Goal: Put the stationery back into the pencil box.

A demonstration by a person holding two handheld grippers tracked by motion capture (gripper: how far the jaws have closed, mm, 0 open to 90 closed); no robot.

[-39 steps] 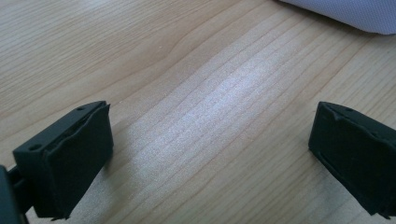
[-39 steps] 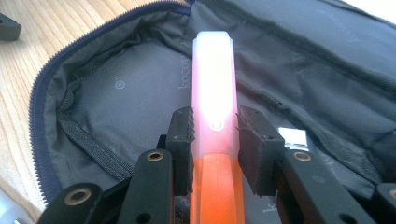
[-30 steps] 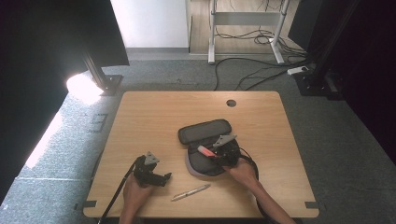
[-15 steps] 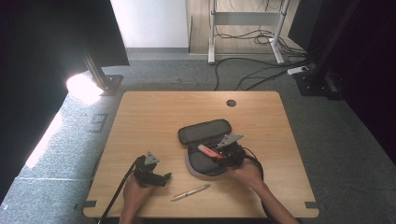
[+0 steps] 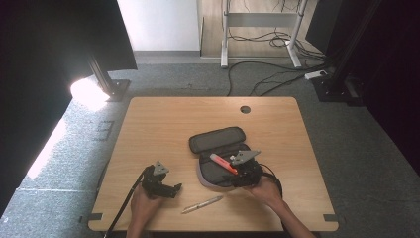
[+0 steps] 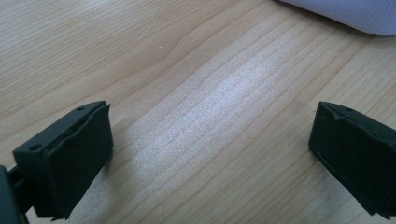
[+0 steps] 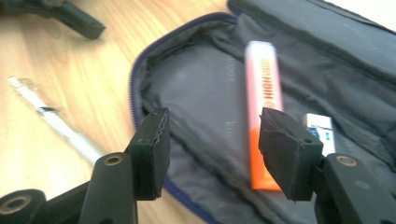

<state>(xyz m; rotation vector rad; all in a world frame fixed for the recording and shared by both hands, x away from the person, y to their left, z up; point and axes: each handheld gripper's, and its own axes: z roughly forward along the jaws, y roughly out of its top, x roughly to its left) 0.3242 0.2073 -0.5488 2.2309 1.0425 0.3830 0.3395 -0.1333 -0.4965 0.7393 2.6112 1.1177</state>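
Highlighter down in the open pencil case!
Right gripper (image 7: 212, 149) jaws, just opening, hover empty above the orange highlighter (image 7: 264, 112) (left gripper (image 6: 210, 154) spread wide over bare table (image 6: 196, 70)).

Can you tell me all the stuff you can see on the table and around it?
pencil case: one, dark grey, open, middle of the table
highlighter: one, orange, lying inside the pencil case
eraser: one, white with blue, inside the case beside the highlighter
pen: one, silvery, on the table near its front edge
table: one, light wood
cables: several, black, on the floor behind the table
left gripper: black, open over bare wood
right gripper: black, open above the case, jaws just been opening, nothing between them
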